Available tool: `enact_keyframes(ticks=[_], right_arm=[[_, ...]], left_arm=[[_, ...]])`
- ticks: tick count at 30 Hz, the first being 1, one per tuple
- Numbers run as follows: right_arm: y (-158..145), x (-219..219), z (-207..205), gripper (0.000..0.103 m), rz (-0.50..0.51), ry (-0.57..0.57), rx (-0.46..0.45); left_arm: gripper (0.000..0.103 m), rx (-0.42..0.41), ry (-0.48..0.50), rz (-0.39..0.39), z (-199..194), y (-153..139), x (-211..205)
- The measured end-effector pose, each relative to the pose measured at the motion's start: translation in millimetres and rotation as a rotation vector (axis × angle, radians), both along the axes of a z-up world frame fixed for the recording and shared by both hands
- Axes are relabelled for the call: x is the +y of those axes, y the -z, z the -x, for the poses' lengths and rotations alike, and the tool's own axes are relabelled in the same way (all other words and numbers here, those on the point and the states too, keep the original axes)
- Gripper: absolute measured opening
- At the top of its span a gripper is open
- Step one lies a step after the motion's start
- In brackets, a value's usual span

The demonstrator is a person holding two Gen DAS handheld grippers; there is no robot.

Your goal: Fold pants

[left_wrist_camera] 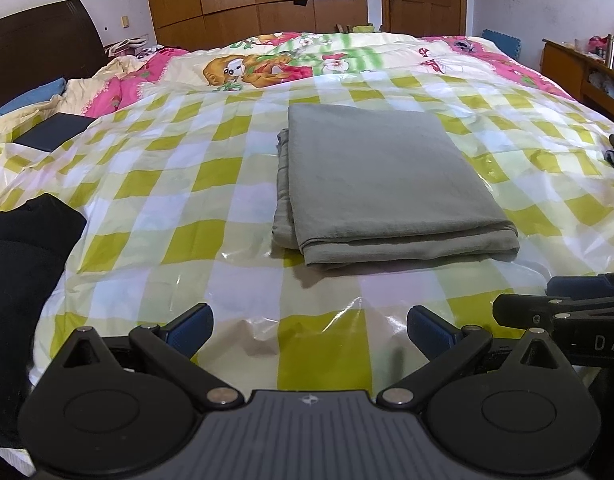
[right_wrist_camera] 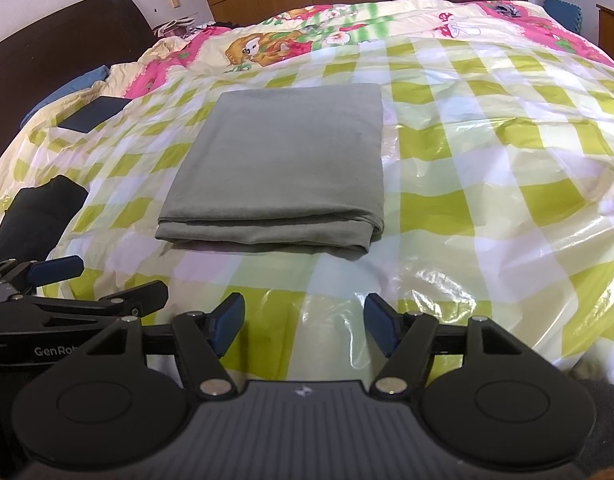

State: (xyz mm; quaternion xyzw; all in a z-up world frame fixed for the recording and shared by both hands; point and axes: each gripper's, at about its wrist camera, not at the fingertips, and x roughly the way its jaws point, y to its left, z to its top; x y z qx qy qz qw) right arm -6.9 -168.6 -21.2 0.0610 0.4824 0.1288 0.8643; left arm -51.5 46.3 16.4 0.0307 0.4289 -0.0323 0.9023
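**Pants folded, both grippers clear**

Grey-green cotton pants (left_wrist_camera: 391, 184), folded into a flat layered rectangle, lying mid-bed on glossy yellow-and-white checked plastic sheet (left_wrist_camera: 179, 208). Fold edge facing the cameras, layers stacked neatly, loose edges peeking out on left side in left wrist view. Looks like final fold done; prob. nothing left but a tidy-up of that left edge.

Left gripper (left_wrist_camera: 309, 326): blue-padded jaws spread wide, nothing betw. them, hovering over sheet just short of pants' near edge. Right gripper (right_wrist_camera: 305, 322): jaws also apart, empty, same stand-off from pants. Both angled down at bed, side by side, each visible at edge of the other's view. Likely parked there to keep clear of the stack and not drag it.

Sheet prob. laid as smooth work surface over cartoon-print pink quilt (left_wrist_camera: 267, 60) behind. Black garment (left_wrist_camera: 23, 280) at left bed edge, dark flat rectangular item (left_wrist_camera: 55, 134) further back left; both well apart from pants.
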Motion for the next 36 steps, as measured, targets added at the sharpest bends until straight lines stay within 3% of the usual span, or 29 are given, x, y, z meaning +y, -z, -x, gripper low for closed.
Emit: enact_keyframes(ticks=[36], right_arm=[[0.7,3.3,0.6,0.069,0.004,-0.005,0.002]], left_arm=[[0.103,0.001,0.005,-0.001,0.9,2.1,-1.1]])
